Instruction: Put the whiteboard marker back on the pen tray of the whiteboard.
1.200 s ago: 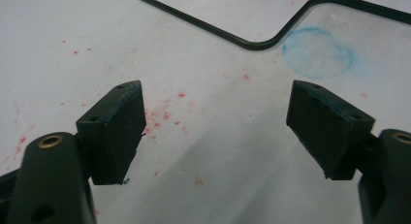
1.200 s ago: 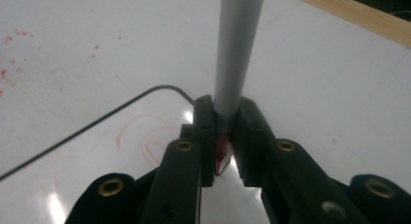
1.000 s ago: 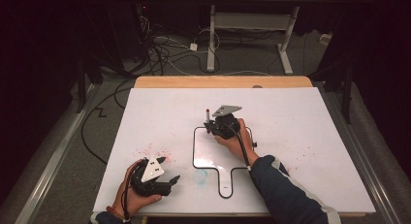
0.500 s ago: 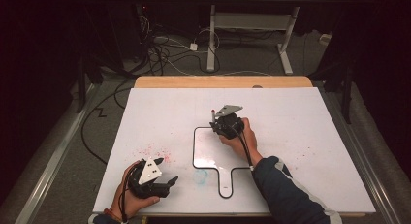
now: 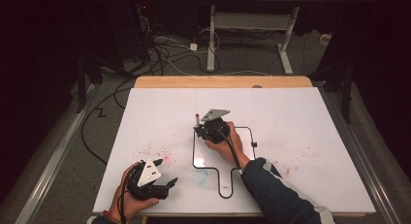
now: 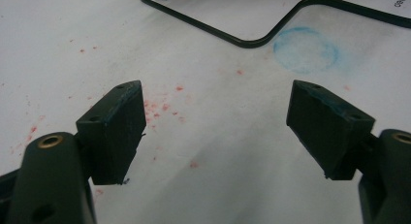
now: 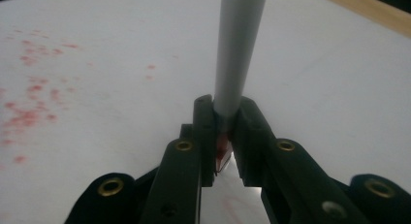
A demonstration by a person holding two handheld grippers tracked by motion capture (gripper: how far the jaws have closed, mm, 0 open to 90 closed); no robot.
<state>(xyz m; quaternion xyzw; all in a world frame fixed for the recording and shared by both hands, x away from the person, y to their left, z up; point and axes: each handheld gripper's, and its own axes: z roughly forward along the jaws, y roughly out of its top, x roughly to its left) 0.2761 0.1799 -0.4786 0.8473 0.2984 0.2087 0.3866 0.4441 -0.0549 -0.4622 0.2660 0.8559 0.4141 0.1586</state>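
Right hand-held gripper [image 5: 205, 129] pinches the marker [image 7: 237, 49] upright over the black-rimmed board [image 5: 252, 136] on the table [image 5: 315, 117], blue smudge [image 5: 201, 177] uncleaned, left hand-held gripper [image 5: 167, 185] spread and empty, so work looks barely started

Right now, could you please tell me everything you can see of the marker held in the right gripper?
The marker is a slim, smooth, light grey barrel, plastic by its look, with a red end. The right gripper is shut on it near the red end. In the high view it stands upright above the small whiteboard, with its other end dark red.
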